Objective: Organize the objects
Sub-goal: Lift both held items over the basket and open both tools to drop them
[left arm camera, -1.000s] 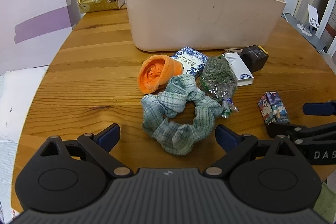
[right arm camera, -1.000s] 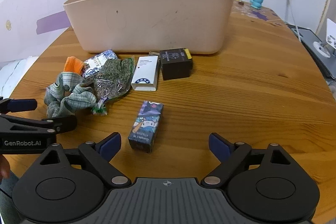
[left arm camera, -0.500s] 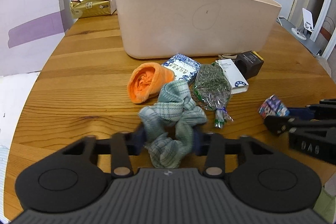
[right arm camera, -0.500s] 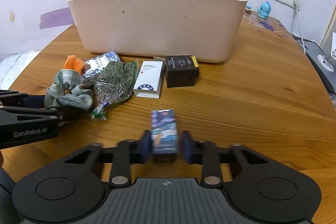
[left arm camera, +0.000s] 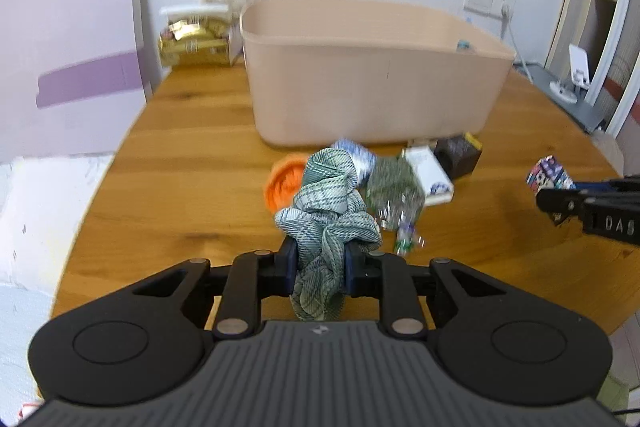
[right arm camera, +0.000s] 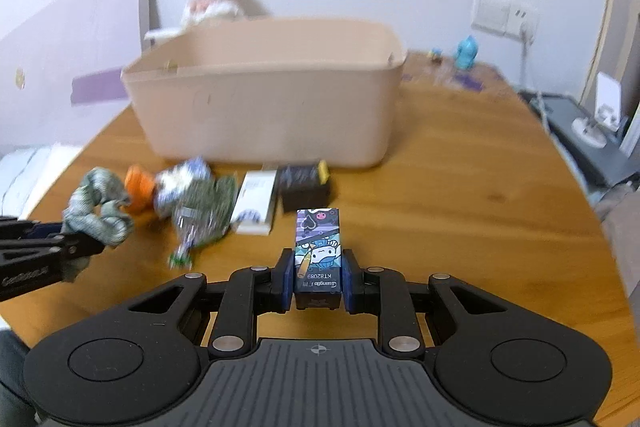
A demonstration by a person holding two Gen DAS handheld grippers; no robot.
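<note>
A scrunchie (left arm camera: pixel 326 211) is clamped in the left gripper (left arm camera: pixel 319 267) and a box (right arm camera: pixel 318 255) in the right gripper (right arm camera: pixel 318 281), both above the surface (left arm camera: pixel 192 179); each is best carried clear over the bin (left arm camera: pixel 372 83) rim before release.

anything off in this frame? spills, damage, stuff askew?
Nothing spilled or visibly damaged. Loose items sit in a jumble in front of the beige bin: orange pouch, dried-herb bag, white box, dark box. The left tool holds the plaid scrunchie bunched and drooping; the right tool holds the cartoon box squarely.
</note>
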